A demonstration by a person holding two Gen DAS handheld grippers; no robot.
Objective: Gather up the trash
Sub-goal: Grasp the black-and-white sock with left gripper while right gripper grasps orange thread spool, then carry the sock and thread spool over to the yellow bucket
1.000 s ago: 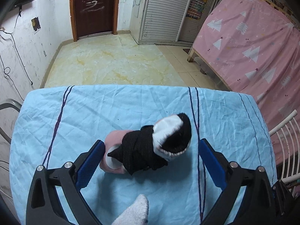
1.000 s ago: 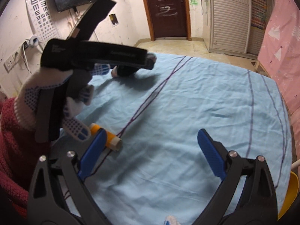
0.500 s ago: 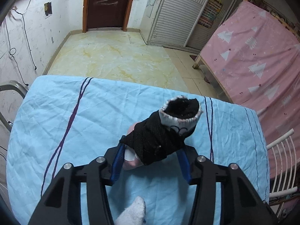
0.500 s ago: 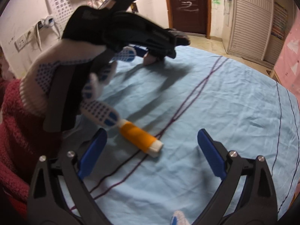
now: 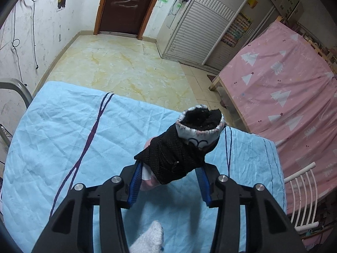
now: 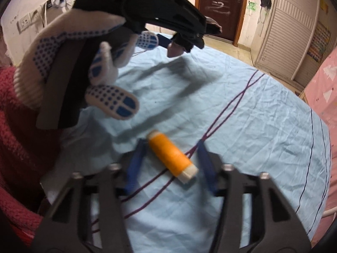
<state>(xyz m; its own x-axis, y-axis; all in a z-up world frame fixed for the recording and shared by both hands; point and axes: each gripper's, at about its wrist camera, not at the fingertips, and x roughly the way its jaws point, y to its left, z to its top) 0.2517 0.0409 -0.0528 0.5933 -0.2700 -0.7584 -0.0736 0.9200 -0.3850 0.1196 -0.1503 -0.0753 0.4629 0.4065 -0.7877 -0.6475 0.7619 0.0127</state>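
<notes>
A dark brown door [image 5: 126, 6], marked with pale scribbles and framed in lighter wood, is set in the far wall. The white walls [image 5: 38, 27] are seen to be scuffed, and a black cable [image 5: 15, 42] is hung down the left one. The floor [image 5: 118, 63] is laid with yellow-veined marble tiles. A white louvred wardrobe [image 5: 202, 31] is placed right of the door. A bed covered in a pink sheet with white trees [image 5: 284, 84] is positioned along the right side. A white slatted chair back [image 5: 303, 191] is visible beside it. Wall sockets [image 6: 24, 22] are mounted at the left in the right wrist view.
</notes>
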